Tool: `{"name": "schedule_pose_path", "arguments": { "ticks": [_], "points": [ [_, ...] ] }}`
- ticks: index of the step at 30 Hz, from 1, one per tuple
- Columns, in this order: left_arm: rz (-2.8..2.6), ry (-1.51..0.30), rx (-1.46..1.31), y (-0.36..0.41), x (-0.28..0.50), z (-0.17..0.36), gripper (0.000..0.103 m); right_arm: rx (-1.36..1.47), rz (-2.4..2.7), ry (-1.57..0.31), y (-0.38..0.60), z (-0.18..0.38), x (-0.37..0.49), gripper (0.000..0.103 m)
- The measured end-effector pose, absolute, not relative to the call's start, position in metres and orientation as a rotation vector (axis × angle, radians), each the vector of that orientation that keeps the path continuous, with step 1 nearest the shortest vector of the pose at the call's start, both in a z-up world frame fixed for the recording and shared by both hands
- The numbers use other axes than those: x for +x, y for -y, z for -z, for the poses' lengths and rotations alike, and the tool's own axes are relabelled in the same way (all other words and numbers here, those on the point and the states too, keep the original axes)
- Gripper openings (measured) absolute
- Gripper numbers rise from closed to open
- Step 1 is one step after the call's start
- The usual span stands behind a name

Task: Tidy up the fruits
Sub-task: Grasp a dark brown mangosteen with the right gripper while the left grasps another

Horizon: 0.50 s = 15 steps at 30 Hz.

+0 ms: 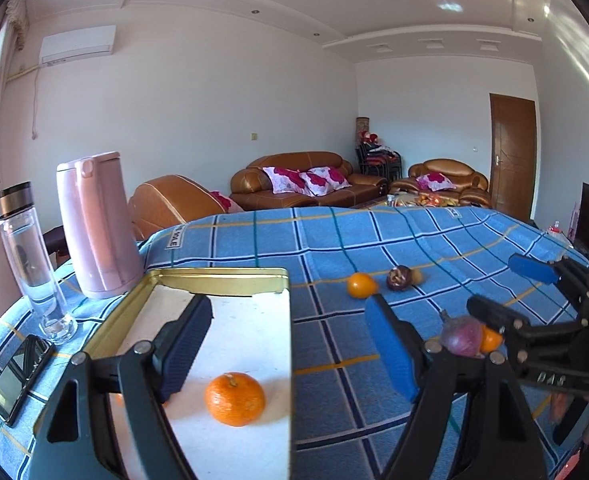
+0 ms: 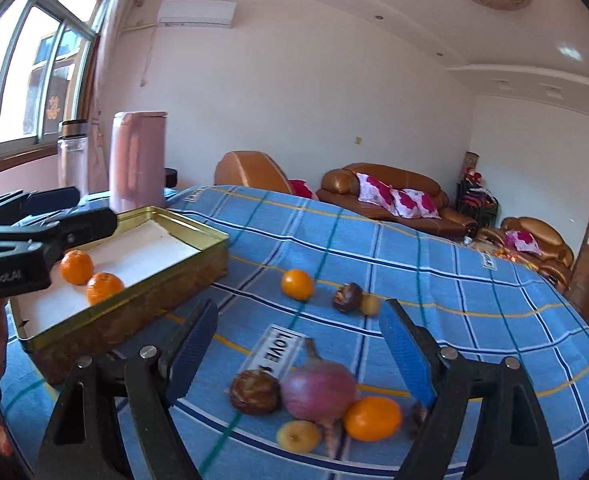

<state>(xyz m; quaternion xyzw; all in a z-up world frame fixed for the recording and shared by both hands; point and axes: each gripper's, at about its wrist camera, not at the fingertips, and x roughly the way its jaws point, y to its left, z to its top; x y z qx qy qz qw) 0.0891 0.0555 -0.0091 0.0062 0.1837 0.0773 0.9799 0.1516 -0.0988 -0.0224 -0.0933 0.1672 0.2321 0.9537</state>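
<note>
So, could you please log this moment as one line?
left gripper: open over tin tray | tray: two oranges | right gripper: open above red onion

A blue tablecloth (image 2: 434, 280) checked with white, navy and yellow lines. Gold tin (image 2: 198, 248), white inside, holding orange tangerines (image 2: 104, 287). Purple-red onion (image 2: 320, 390). Pink kettle (image 1: 94, 224).

Bright daylight from window (image 2: 34, 60); fisheye bending, dark corners; near fruit motion-blurred.
</note>
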Motion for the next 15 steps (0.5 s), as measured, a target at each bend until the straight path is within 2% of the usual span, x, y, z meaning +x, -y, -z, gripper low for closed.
{"name": "schedule_pose_path", "arguments": {
  "ticks": [8,11,13,15],
  "points": [
    [-0.036,-0.507,0.07,-0.005,0.128,0.03,0.081,-0.045,-0.314,-0.501,0.171,0.032,0.19,0.084],
    [0.004,-0.569,0.075,0.004,0.14,0.039,0.078,-0.032,-0.319,-0.554,0.177,0.038,0.195,0.084],
    [0.027,-0.601,0.087,0.012,0.146,0.044,0.077,-0.026,-0.33,-0.59,0.179,0.041,0.2,0.075],
    [0.045,-0.632,0.093,0.018,0.151,0.048,0.077,-0.021,-0.343,-0.633,0.181,0.046,0.204,0.075]
  ]
}}
